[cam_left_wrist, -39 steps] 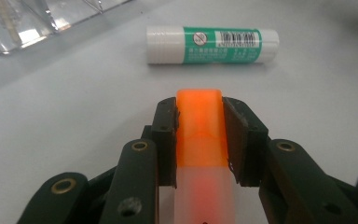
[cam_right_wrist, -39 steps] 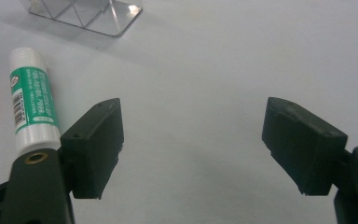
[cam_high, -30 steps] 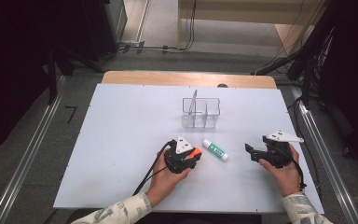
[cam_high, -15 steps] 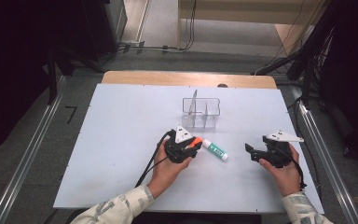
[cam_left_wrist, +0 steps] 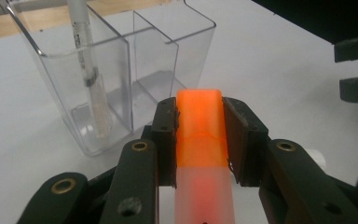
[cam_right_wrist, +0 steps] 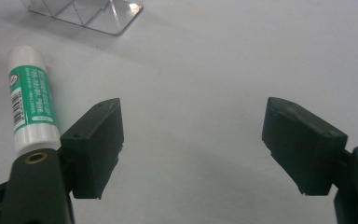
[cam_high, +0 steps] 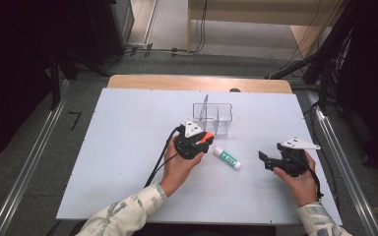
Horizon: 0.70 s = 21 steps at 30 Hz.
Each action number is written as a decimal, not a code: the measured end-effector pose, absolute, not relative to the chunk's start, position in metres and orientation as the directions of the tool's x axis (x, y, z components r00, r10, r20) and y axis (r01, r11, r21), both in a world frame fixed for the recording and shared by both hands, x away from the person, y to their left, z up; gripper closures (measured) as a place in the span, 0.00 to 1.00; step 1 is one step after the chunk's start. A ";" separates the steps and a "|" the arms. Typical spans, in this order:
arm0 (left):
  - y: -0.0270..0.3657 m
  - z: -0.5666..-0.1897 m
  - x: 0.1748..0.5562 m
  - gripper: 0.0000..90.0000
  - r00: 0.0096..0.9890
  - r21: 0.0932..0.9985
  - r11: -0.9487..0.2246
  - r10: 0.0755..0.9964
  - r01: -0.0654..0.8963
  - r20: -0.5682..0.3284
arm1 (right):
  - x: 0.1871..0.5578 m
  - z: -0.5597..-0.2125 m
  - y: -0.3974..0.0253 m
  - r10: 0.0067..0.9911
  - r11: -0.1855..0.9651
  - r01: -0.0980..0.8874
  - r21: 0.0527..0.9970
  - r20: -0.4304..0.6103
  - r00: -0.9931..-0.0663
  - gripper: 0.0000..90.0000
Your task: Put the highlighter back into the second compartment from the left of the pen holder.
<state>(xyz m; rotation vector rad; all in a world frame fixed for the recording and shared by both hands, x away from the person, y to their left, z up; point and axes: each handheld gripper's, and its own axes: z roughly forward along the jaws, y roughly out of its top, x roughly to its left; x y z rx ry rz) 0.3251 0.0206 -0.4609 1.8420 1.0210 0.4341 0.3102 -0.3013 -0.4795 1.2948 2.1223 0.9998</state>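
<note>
1. While lining up the drop, note left claw (cam_left_wrist: 199, 109) clenched on the orange marker (cam_left_wrist: 199, 128), orange end forward, at bottom centre of the left gripper view. In the high view, find same claw (cam_high: 204, 139) and marker (cam_high: 206, 137) at frame centre, just below-left of the clear organizer (cam_high: 212, 118).
2. Note right claw (cam_right_wrist: 191, 140) released, jaws wide apart, gripping nothing. Sits at right of the high view (cam_high: 264, 161), low over the worktop (cam_high: 128, 147); cannot tell whether touching it.
3. Aim for the empty compartment at top centre of the left gripper view, straight past the orange tip. Skip the left-hand compartment, already taken by the pen (cam_left_wrist: 86, 60) leaning inside it.
4. Raise before advancing: tip looks below the organizer rim from here, so a straight push would probably hit the wall.
5. Tip the marker towards upright over the opening, lower until well inside the walls, and only then let go.
6. Go gently on contact: light clear plastic, likely to slide or topple if nudged. Brace with right claw if needed.
7. Mind the glue stick (cam_high: 228, 158), lying just right of and below the marker in the high view, and at the left edge of the right gripper view (cam_right_wrist: 30, 100). Avoid sweeping it on the way up.
</note>
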 end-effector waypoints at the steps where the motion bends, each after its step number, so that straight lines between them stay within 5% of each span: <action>1: 0.020 -0.460 0.327 0.75 0.586 0.866 -0.196 0.800 0.461 -0.131 | 0.310 -0.479 -0.301 0.891 0.294 0.559 0.775 -0.011 -0.453 0.22; 21: 0.012 -0.431 0.358 0.75 0.561 0.869 -0.181 0.819 0.459 -0.125 | 0.310 -0.479 -0.299 0.886 0.300 0.555 0.776 -0.011 -0.463 0.22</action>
